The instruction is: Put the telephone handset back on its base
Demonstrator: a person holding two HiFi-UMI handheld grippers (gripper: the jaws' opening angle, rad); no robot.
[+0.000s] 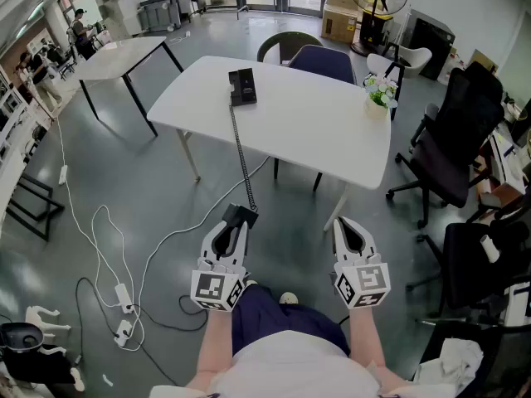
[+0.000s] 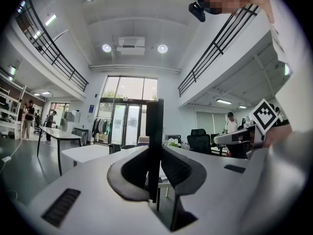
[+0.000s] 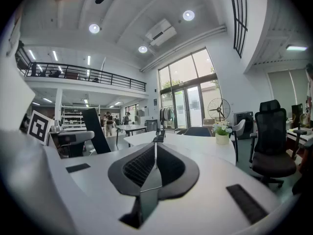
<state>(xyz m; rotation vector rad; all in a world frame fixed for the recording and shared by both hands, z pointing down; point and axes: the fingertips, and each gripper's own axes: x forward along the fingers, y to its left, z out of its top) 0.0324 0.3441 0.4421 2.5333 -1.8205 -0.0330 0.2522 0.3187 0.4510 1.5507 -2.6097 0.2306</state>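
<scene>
Holding the handset steady is what this step seems to call for. The left gripper, low in the head view just left of centre, has its jaws partly spread and pinched on the black handset, which stands edge-on between the pads and pokes out past them. Beside it to the right, the right gripper has its jaws pressed together on nothing. From the handset, the coiled cord runs up the frame to the base, which sits on the white table in the upper middle, well apart from both grippers. To do it well, the person should likely close in on the table so the cord slackens and does not drag the base. Then the handset should line up lengthwise over the cradle before it is lowered and let go.
</scene>
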